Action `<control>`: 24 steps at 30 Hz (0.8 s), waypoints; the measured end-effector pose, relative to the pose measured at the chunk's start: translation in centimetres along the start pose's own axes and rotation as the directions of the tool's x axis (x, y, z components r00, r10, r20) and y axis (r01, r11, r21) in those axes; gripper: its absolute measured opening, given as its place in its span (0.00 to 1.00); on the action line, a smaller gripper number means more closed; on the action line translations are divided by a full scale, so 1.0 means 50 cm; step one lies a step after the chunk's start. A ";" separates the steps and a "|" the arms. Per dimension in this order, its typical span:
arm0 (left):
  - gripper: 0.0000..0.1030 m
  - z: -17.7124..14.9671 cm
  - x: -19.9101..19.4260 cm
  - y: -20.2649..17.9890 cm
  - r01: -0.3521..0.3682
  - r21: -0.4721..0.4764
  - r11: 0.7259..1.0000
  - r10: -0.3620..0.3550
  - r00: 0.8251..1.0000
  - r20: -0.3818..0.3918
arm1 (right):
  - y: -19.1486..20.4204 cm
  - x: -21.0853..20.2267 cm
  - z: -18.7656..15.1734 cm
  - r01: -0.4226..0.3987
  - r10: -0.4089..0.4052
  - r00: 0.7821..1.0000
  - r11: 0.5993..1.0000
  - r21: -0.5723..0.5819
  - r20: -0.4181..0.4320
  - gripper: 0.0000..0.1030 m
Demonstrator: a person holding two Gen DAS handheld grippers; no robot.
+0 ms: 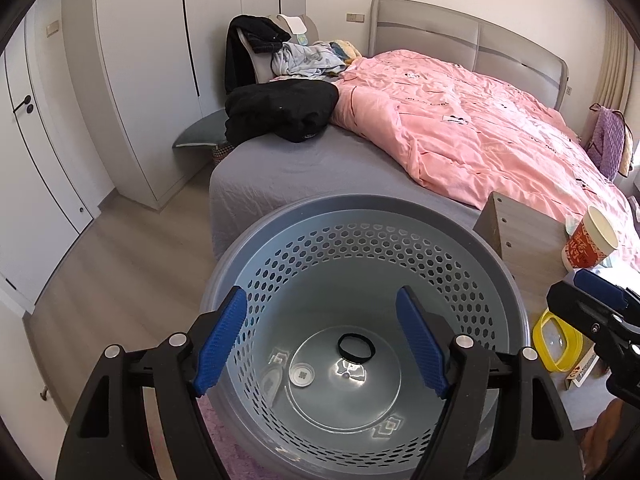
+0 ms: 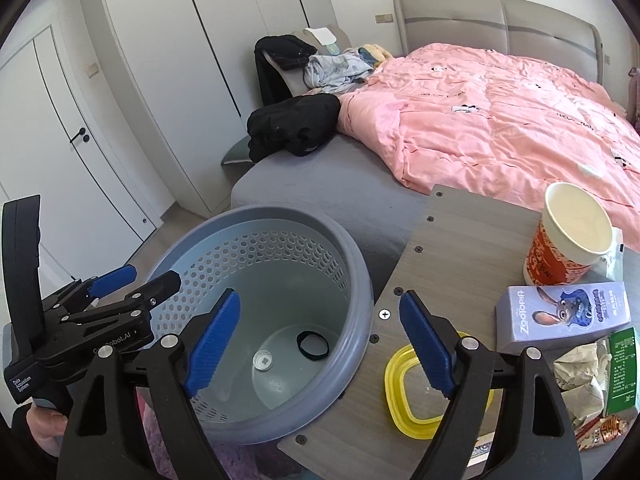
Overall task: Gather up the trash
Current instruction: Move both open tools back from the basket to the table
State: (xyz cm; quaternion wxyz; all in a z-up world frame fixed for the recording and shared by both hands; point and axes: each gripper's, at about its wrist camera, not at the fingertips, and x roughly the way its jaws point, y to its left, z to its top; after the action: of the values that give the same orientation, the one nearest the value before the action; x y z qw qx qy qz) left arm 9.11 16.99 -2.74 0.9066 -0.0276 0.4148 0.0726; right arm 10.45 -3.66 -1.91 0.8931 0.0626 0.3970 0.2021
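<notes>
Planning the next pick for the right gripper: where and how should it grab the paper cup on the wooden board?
Grip the paper cup across its side wall, below the rolled rim, coming in level from the near side. It stands upright and open-topped, so the round wall fits open jaws. The purple carton lies right in front, so the right gripper probably has to clear it first.

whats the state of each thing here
left gripper: open, empty
right gripper: open, empty
waste basket: upright, nearly empty
paper cup: upright, on the table
yellow lid: flat on the table
carton: lying on its side
</notes>
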 end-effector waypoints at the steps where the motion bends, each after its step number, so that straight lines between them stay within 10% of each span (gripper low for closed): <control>1: 0.72 0.000 -0.005 -0.005 0.004 0.004 1.000 -0.004 1.000 0.005 | -0.006 -0.004 -0.001 0.005 -0.005 1.000 1.000 0.006 0.000 0.79; 24: 0.72 -0.031 -0.054 -0.153 0.111 0.143 0.984 -0.111 0.994 -0.003 | -0.142 -0.132 -0.089 0.107 -0.112 0.993 0.984 0.141 0.027 0.79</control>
State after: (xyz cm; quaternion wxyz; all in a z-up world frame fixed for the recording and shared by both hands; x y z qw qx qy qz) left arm 7.38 8.94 -1.81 0.9100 0.0143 0.4144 -0.0077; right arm 5.41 -13.05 -2.36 0.9031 0.1064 0.3973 0.1233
